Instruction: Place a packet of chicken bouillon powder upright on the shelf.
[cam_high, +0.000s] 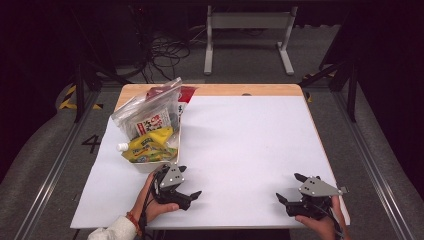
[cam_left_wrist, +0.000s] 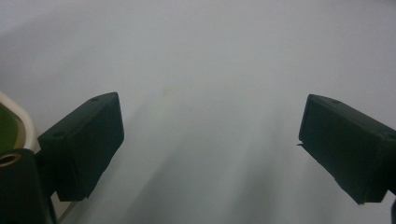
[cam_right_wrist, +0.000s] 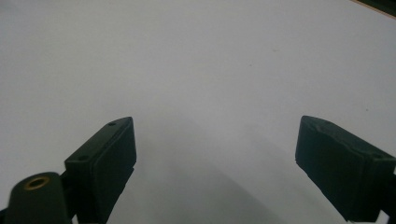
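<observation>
My left gripper (cam_high: 191, 181) rests low over the white table top (cam_high: 240, 145) near the front edge, held by a hand, just in front of a white tray (cam_high: 146, 168). Its jaws stand wide apart with nothing between them, as the left gripper view (cam_left_wrist: 210, 140) confirms. My right gripper (cam_high: 288, 186) sits near the front right corner, also held by a hand. It is open and holds nothing, with bare white surface between its jaws in the right gripper view (cam_right_wrist: 215, 158).
The tray holds several snack packets: a yellow one (cam_high: 148, 144), a clear bag (cam_high: 149, 114) and a red one (cam_high: 186, 93). Its cream rim (cam_left_wrist: 18, 122) shows beside my left jaw. A wooden strip (cam_high: 225, 90) edges the table's far side.
</observation>
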